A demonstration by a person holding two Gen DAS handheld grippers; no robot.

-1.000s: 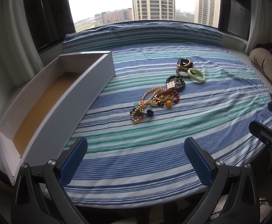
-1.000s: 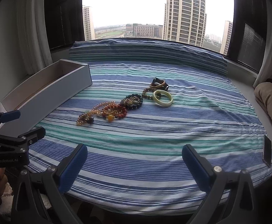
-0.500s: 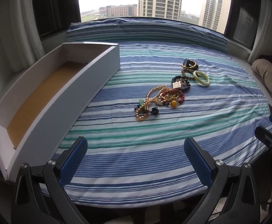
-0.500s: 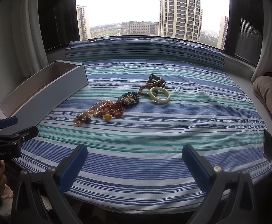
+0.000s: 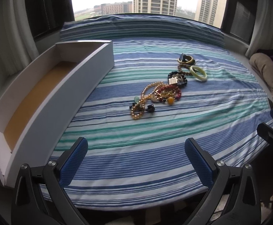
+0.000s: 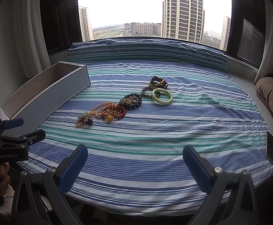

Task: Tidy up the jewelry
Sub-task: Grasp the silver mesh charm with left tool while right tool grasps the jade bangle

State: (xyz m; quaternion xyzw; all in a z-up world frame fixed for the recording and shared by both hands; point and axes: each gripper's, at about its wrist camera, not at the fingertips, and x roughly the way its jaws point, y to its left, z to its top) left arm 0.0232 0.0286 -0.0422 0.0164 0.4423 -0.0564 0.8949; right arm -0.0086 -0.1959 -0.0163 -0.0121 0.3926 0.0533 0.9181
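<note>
Jewelry is lying in a loose diagonal trail across the blue, teal and white striped bedsheet (image 5: pixel 155 146) as I am holding both tools back at the near edge of the bed, with nothing yet sorted. Nearest me is sitting the tangled amber-gold bead strand (image 5: pixel 143 103), touching a coil of dark red beads (image 5: pixel 171 91); beyond them are resting a black bead bracelet with a gold filigree charm (image 5: pixel 176 78), a pale green jade bangle (image 5: pixel 198 72) and a dark, gold-trimmed cuff (image 5: pixel 187 60). The long white cardboard box with a tan floor (image 5: pixel 65 86) is waiting along the left side, well apart from the pile. I am judging this the approach step, and doing it well means taking the free-lying bangle or the outermost strand first, coming down steeply, pinching a single loop and lifting slowly so neighbouring strands are not dragging along. My left gripper (image 5: pixel 136 151) is standing wide open above the sheet, holding and touching nothing. My right gripper (image 6: pixel 135 158) is likewise spread fully apart and carrying nothing, hovering over the near stripes, with the jewelry lying well ahead of both sets of blue-padded fingers (image 6: pixel 74 166).
</note>
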